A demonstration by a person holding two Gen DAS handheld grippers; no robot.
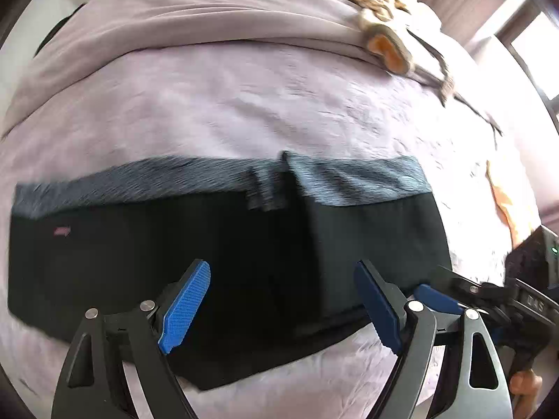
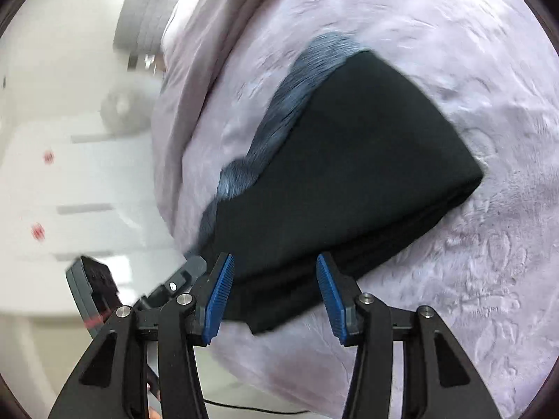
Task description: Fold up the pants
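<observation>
Black pants (image 1: 174, 244) with a grey fleecy lining lie folded into a wide band on the lilac bed cover (image 1: 244, 104). My left gripper (image 1: 283, 269) hovers over the band's near half, jaws wide and holding nothing. My right gripper (image 1: 440, 286) sits low at the band's right end. In the right wrist view the pants (image 2: 349, 160) stretch away from the right gripper (image 2: 275, 258). Its blue pads (image 2: 220, 296) stand apart on either side of the folded near edge and do not press on it.
A folded lilac duvet (image 1: 209, 10) lies along the far side of the bed. A brown plush toy (image 1: 380, 31) and a dark strap rest at the far right. An orange cloth (image 1: 503, 202) lies by the right edge. White furniture (image 2: 70, 174) stands beside the bed.
</observation>
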